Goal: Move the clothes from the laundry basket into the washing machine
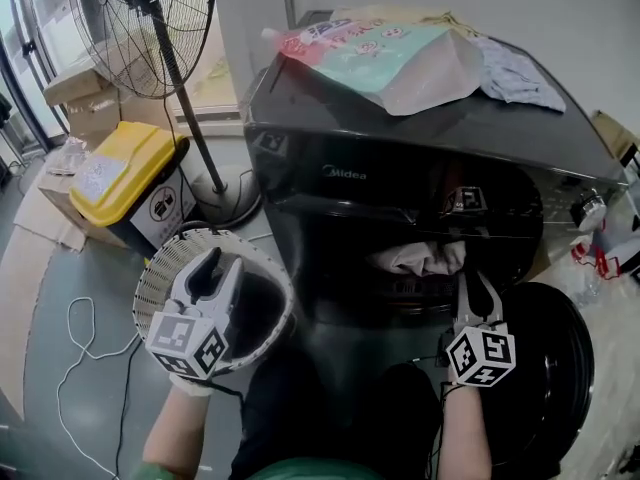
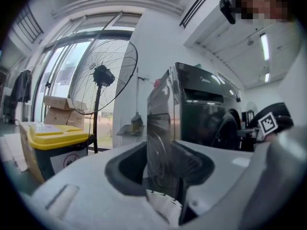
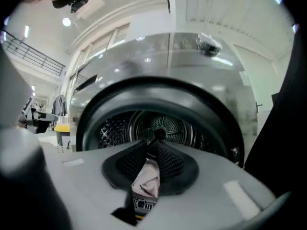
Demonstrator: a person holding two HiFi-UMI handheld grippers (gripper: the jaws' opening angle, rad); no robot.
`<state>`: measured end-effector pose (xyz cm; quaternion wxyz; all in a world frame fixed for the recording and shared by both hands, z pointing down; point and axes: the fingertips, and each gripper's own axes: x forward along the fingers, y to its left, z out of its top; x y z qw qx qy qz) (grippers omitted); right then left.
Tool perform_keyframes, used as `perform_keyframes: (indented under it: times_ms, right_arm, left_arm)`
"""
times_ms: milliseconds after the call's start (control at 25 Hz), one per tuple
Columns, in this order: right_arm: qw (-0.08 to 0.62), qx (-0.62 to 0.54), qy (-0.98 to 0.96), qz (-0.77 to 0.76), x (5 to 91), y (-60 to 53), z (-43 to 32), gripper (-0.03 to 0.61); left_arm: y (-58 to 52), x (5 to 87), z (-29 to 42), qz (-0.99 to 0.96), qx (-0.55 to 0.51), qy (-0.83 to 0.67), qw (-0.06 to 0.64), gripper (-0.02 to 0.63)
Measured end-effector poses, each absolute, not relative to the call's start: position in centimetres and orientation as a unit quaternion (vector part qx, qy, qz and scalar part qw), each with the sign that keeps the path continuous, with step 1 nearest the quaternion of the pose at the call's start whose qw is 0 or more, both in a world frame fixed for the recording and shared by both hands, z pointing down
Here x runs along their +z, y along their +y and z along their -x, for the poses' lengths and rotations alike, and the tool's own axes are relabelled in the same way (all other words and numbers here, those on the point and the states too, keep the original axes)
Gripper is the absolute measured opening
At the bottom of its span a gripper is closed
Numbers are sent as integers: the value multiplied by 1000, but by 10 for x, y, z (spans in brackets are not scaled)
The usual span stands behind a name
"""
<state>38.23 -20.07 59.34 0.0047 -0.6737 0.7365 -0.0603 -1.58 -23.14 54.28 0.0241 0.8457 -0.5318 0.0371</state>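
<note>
R fingers (image 3: 171,163) pinch cloth (image 3: 147,182) | L fingers (image 2: 125,170) apart, empty

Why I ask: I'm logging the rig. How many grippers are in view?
2. The left gripper hovers over the white laundry basket; the right gripper is at the opening of the washing machine, shut on a pale garment. None seems hidden.
</note>
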Motion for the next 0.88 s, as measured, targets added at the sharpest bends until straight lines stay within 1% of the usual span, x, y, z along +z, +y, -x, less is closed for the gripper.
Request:
perform_keyframes:
  times_ms: [120, 280, 680, 880]
  right_arm:
    - [22, -32, 735, 677, 569, -188, -380, 40]
    - [38, -2, 734, 678, 545, -176, -378, 25]
    - [70, 23, 751, 656, 516, -160, -366, 20]
    - [67, 42, 755, 651, 504, -156, -360, 20]
  left_arm:
    - [-234, 539, 18, -846, 32, -531, 22, 153]
    - [-233, 536, 18, -847, 30, -531, 17, 152]
    - [-233, 529, 14, -847, 27, -531, 7, 149]
    - [-231, 525, 16, -845, 28, -533, 1, 149]
